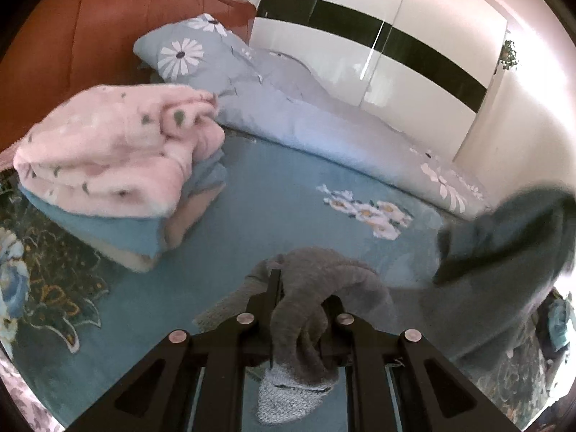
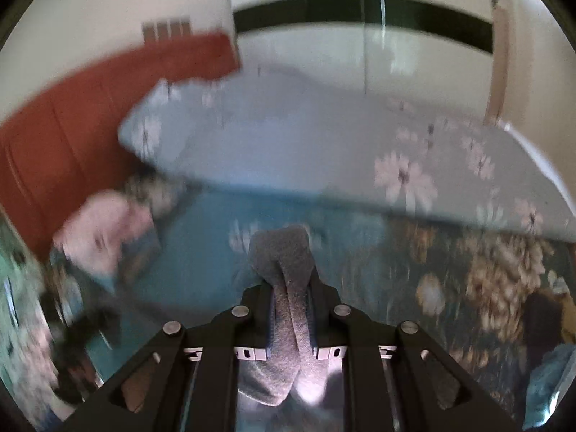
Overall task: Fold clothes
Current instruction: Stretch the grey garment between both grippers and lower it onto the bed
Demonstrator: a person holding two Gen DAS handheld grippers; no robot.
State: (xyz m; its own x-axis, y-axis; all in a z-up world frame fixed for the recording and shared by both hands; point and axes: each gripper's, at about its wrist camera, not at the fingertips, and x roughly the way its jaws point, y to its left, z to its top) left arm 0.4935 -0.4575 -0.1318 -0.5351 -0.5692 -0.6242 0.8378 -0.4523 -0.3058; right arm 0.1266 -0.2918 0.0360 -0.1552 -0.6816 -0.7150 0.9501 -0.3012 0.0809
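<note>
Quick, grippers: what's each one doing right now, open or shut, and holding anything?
Left gripper: shut on the grey garment, cloth bunched between its fingers.
Right gripper: shut on the same grey garment.

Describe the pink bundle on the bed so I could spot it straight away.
Start at the orange-brown headboard and look down onto the teal bedspread just in front of it. There a folded pile lies left of the pale blue daisy-print pillow. The fluffy pink blanket is the pile's top layer, speckled with small dark leaf marks, above plain blue and beige layers.
</note>
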